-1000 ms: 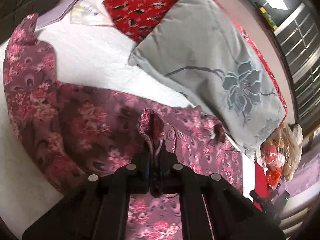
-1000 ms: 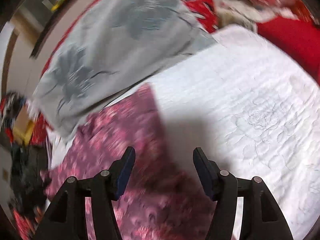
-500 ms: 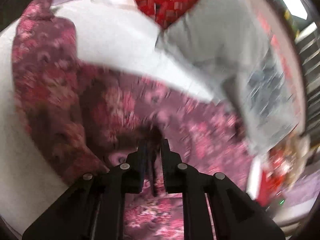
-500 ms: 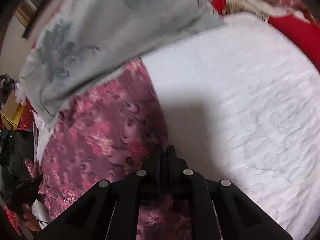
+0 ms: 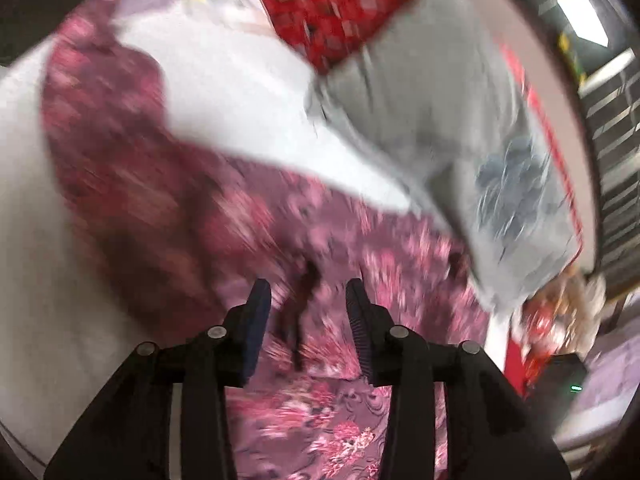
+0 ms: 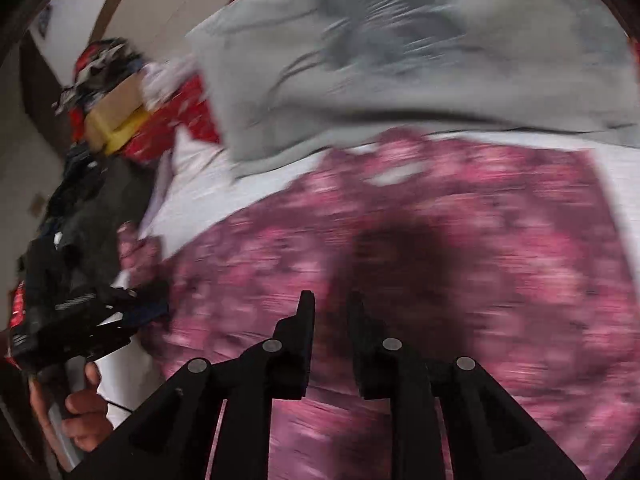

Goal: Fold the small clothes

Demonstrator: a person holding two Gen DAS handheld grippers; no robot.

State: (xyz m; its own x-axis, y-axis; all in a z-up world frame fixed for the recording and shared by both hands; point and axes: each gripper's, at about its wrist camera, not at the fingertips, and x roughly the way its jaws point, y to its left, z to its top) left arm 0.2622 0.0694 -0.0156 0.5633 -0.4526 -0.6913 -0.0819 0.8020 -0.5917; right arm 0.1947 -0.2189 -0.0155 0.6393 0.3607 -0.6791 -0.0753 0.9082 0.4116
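Left gripper [image 5: 307, 300] spread wide over the floral garment [image 5: 168, 216]; right gripper [image 6: 331, 312] parted too, holding nothing.

A white quilted bed [image 5: 240, 92] fills the room (blurred); a grey pillow [image 5: 440, 120] lies near what may be a barred window [image 5: 616, 120].

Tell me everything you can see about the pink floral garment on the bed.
The pink floral garment is thin, soft-looking cloth, maroon with pink flowers, spread mostly flat on the white bedsheet. One long part curves away to its far left. The grey pillow overlaps its far edge. Both the left claw and the right claw hang open above it, gripping nothing. Blur hides finer detail.
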